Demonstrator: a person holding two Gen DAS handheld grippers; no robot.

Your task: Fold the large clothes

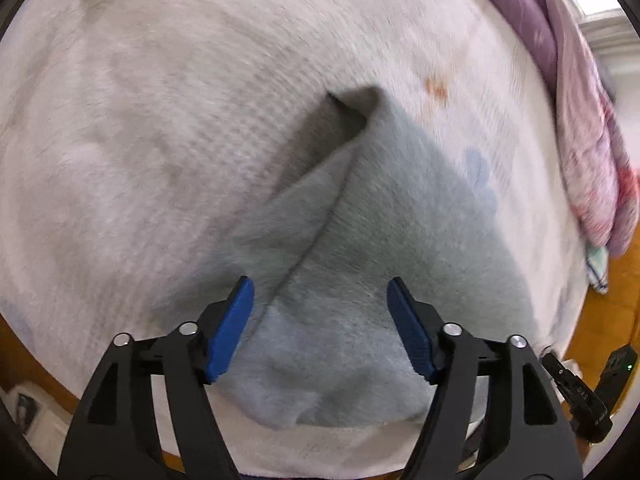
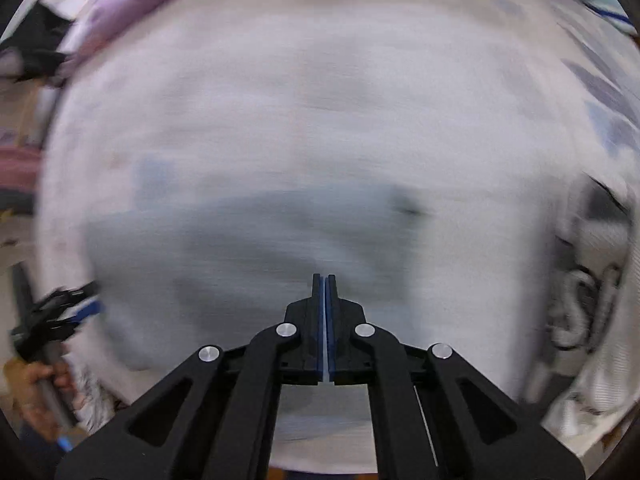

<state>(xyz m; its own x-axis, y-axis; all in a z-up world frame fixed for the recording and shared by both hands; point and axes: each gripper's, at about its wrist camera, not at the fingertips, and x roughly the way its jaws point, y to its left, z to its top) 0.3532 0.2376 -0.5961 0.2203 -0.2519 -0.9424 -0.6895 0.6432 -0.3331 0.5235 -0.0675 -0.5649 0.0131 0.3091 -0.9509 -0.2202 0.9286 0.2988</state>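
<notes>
A pale grey-blue garment [image 1: 392, 232] lies on a white bedsheet [image 1: 160, 120], with a long fold ridge running from its far corner toward me. My left gripper [image 1: 320, 300] is open just above its near part, blue pads [image 1: 232, 328] apart, nothing between them. In the blurred right wrist view the same garment [image 2: 240, 248] spreads below my right gripper [image 2: 324, 280], whose jaws are closed with a thin pale strip between the pads; I cannot tell if that strip is cloth. The left gripper [image 2: 60, 312] shows at the left edge.
A purple and pink quilt [image 1: 580, 120] is heaped along the bed's right side. A wooden floor [image 1: 616, 304] shows beyond the bed edge. White cloth with dark lettering [image 2: 584, 312] is piled at the right of the right wrist view. A black device [image 1: 616, 368] sits by the bed corner.
</notes>
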